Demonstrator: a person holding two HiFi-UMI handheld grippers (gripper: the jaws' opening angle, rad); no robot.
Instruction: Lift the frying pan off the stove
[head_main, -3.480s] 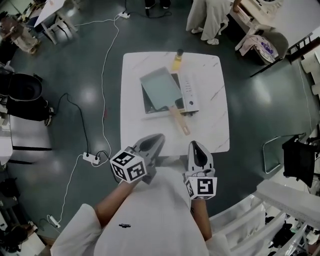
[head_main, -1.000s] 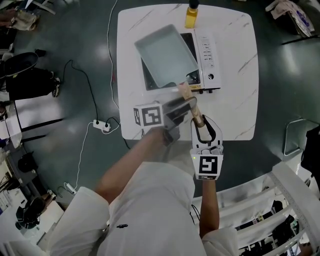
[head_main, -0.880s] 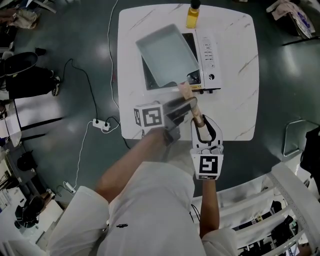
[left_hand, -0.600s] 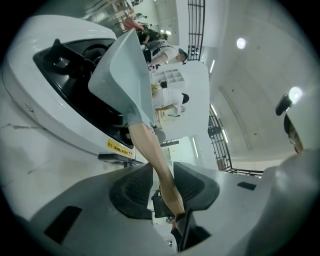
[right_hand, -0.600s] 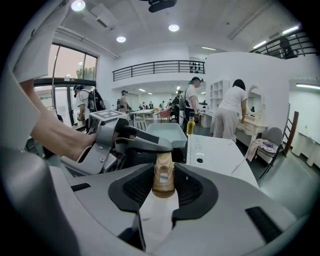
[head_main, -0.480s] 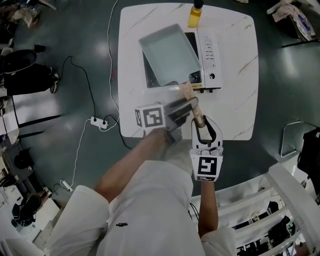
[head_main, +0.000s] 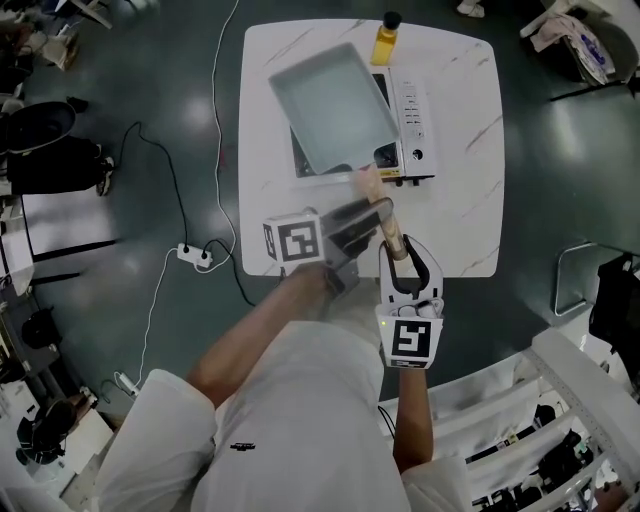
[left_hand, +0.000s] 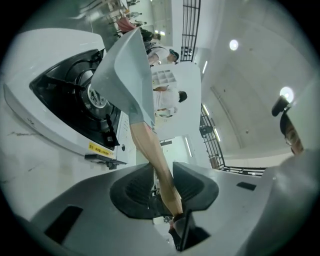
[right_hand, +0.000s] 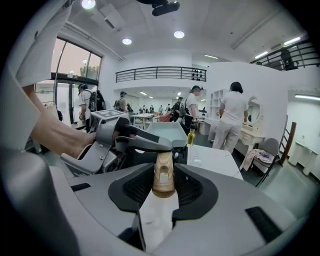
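Observation:
A grey rectangular frying pan (head_main: 335, 105) hangs tilted over the white gas stove (head_main: 408, 110); in the left gripper view the pan (left_hand: 125, 75) is up off the burner (left_hand: 75, 95). Its wooden handle (head_main: 372, 190) points toward me. My left gripper (head_main: 378, 212) reaches across it from the left, jaws closing, and its pads hug the handle (left_hand: 155, 155) on both sides. My right gripper (head_main: 403, 255) is shut on the handle's end (right_hand: 163, 175), directly behind the left gripper (right_hand: 125, 140).
The stove stands on a white marble table (head_main: 460, 200), with a yellow bottle (head_main: 385, 40) at the table's far edge behind it. A power strip and cables (head_main: 195, 255) lie on the dark floor to the left. People stand in the room beyond.
Both grippers came from near my body onto the handle. Over the last second the pan has risen and tipped a little over the stove, with both grippers staying on the handle.

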